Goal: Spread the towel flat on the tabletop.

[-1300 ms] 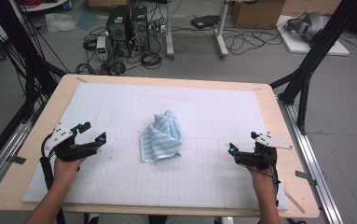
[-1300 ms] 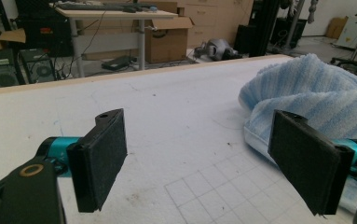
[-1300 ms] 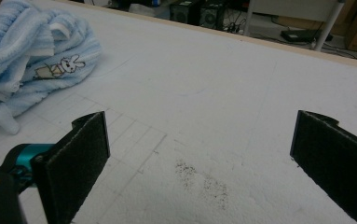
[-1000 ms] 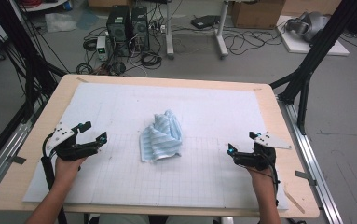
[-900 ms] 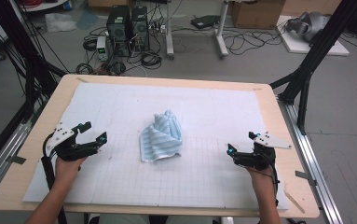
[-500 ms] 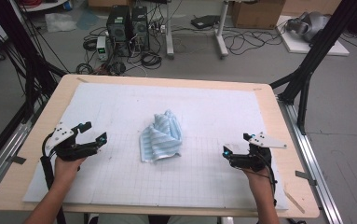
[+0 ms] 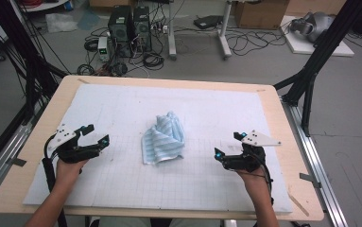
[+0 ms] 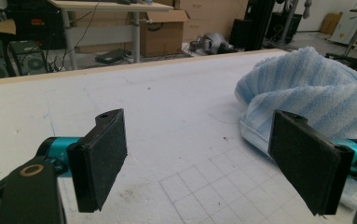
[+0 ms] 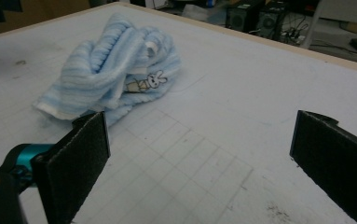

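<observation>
Both pairs of jaws stand spread wide and hold nothing — likely readied for a grab at the cloth. The left gripper (image 7: 95, 135) and the right gripper (image 7: 227, 145) flank the crumpled blue striped towel (image 7: 163, 138), each well apart from it. The towel lies bunched at the middle of the white gridded mat (image 7: 122, 109) — within either hand's reach.

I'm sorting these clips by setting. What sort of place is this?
Probably a lab or workshop set up for recording: computer towers and loose cables on a bare floor, cardboard boxes, and a black frame around the table.
</observation>
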`<state>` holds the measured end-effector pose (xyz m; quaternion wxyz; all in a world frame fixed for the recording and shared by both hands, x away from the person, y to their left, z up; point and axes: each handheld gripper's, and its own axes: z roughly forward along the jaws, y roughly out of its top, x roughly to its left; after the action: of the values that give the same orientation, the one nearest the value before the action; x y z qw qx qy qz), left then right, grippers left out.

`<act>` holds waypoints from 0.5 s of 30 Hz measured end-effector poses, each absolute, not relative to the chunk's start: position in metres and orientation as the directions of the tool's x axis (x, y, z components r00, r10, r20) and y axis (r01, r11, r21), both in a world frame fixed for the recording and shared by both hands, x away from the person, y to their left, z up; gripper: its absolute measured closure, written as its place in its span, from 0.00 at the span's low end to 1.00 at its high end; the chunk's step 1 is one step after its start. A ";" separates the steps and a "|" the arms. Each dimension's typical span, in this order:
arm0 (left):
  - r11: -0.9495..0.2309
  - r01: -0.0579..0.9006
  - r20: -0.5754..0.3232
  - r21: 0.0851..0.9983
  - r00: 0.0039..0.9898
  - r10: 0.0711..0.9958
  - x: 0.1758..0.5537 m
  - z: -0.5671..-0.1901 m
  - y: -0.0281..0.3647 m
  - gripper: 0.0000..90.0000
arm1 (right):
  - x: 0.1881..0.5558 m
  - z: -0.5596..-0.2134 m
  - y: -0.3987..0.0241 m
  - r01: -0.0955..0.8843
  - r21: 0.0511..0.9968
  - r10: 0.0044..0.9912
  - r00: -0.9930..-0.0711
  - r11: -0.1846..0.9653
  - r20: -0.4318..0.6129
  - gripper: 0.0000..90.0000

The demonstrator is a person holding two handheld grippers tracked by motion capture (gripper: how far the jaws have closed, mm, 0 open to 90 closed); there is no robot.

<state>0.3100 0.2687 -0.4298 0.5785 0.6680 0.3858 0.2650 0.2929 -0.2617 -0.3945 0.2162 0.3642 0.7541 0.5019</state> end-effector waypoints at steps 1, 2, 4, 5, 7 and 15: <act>-0.035 0.208 -0.091 0.978 0.563 0.821 0.310 -0.430 0.268 0.22 | 0.293 -0.392 -0.256 0.328 0.915 0.756 -0.654 0.235 0.041 0.05; -0.033 0.209 -0.092 0.977 0.563 0.821 0.310 -0.430 0.268 0.22 | 0.293 -0.390 -0.252 0.326 0.915 0.746 -0.664 0.237 0.044 0.05; -0.033 0.210 -0.094 0.977 0.563 0.821 0.310 -0.430 0.268 0.22 | 0.293 -0.388 -0.247 0.322 0.915 0.739 -0.673 0.243 0.041 0.05; -0.033 0.211 -0.094 0.977 0.564 0.821 0.310 -0.429 0.269 0.22 | 0.293 -0.384 -0.236 0.309 0.915 0.723 -0.690 0.258 0.029 0.05; -0.027 0.210 -0.097 0.977 0.558 0.824 0.310 -0.429 0.269 0.22 | 0.293 -0.381 -0.230 0.298 0.917 0.711 -0.703 0.266 0.023 0.05; -0.025 0.213 -0.100 0.977 0.556 0.825 0.310 -0.429 0.271 0.22 | 0.304 -0.371 -0.170 0.258 0.903 0.606 -0.796 0.344 -0.004 0.05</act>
<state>0.3099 0.2711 -0.4295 0.5793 0.6651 0.3901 0.2644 0.3036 -0.1698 -0.3712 0.1721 0.2695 0.8016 0.5053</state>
